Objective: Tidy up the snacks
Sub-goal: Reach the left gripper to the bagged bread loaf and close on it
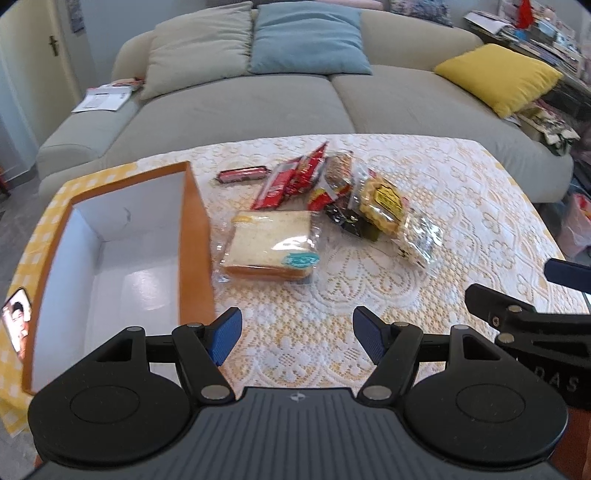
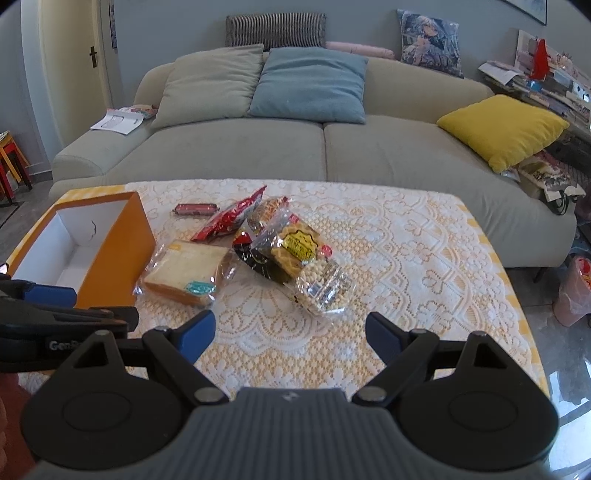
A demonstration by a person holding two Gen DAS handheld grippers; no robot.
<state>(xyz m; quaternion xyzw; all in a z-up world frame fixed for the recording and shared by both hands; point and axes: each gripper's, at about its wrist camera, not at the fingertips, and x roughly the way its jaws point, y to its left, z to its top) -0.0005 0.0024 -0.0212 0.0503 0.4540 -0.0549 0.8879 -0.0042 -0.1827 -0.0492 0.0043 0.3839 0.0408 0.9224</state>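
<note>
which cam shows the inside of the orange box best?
Left wrist: the box is close, its white floor and inner walls mostly visible. Right wrist shows it farther off, orange side facing, floor partly hidden by the left claw.

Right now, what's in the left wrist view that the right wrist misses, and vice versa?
Left wrist only: a phone by the box's near left corner, and the box floor almost whole. Right wrist only: a striped cushion and floral cushion behind the sofa, stools at far left. Both: the orange box, bagged bread beside it, the snack pile, sausage, and both tongs open, left and right.
</note>
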